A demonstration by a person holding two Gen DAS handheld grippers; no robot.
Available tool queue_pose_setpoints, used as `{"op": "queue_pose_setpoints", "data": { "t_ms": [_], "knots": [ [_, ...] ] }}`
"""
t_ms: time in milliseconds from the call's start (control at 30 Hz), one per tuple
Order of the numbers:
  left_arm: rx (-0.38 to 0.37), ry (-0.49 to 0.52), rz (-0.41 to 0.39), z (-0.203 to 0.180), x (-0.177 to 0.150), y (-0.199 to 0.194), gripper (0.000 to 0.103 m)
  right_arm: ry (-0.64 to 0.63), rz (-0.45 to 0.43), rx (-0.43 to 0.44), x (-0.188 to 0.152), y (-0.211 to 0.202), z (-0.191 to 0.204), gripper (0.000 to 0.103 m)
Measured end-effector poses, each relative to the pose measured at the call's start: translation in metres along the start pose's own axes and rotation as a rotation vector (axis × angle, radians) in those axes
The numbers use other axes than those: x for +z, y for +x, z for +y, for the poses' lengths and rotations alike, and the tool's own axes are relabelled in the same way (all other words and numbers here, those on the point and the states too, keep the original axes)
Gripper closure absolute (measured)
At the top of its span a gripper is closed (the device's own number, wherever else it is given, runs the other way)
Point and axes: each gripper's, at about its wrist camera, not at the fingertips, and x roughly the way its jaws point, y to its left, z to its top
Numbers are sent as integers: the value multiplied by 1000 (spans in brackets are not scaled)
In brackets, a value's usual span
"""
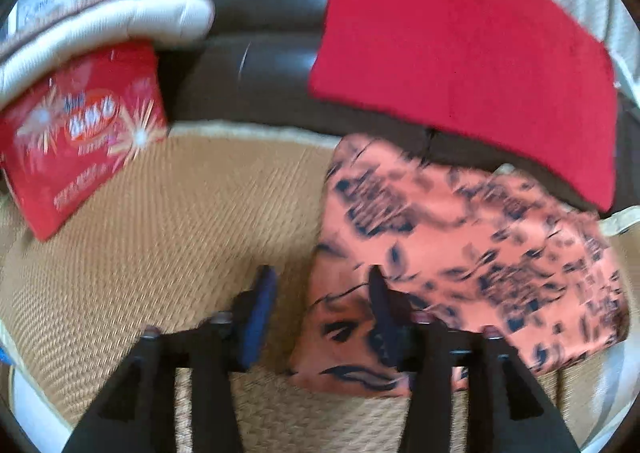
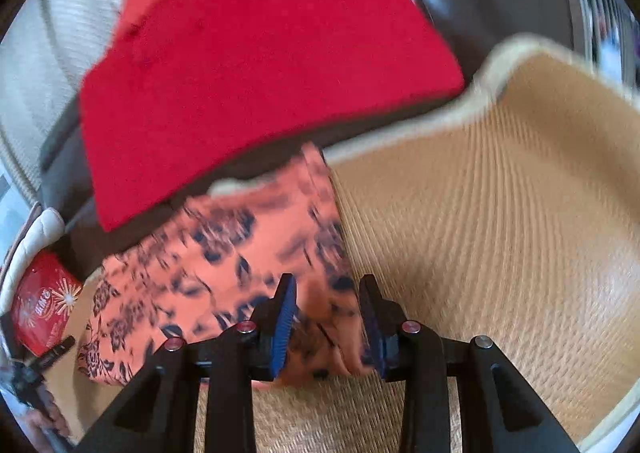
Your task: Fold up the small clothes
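Observation:
An orange garment with a dark floral print [image 1: 460,245] lies folded on a woven straw mat [image 1: 180,221]. My left gripper [image 1: 320,289] is open at the garment's near left corner, its right finger over the cloth and its left finger over the mat. In the right wrist view the same garment [image 2: 208,265] lies to the left. My right gripper [image 2: 328,293] is open with the garment's near right corner between its fingers. A folded red cloth [image 1: 460,45] lies behind on the dark sofa, also in the right wrist view [image 2: 260,61].
A red printed package [image 1: 80,137] and a white padded cushion [image 1: 120,21] lie at the mat's far left. The dark leather sofa [image 1: 260,65] runs behind. The mat's pale raised edge [image 2: 500,65] curls up at the right.

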Motion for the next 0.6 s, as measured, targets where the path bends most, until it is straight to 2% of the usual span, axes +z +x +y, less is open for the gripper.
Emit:
{"op": "queue_pose_setpoints", "data": {
  "t_ms": [100,267,400,467,533,600],
  "knots": [
    [-56,79,-52,-31,1,-6,40,-38,-23,94,0,-3,24,66],
    [-95,214,-24,-84,-7,10,40,-104,45,149,-3,26,67,66],
    [-92,237,17,-108,-6,34,40,-124,106,131,-3,60,87,66],
    [-73,229,76,-110,-9,49,40,-110,149,103,-3,81,86,66],
    [-53,212,179,-107,-16,72,40,-107,193,35,-5,99,83,67],
    [-41,246,182,-110,-21,75,39,-105,236,32,-9,112,79,67]
  ]
}}
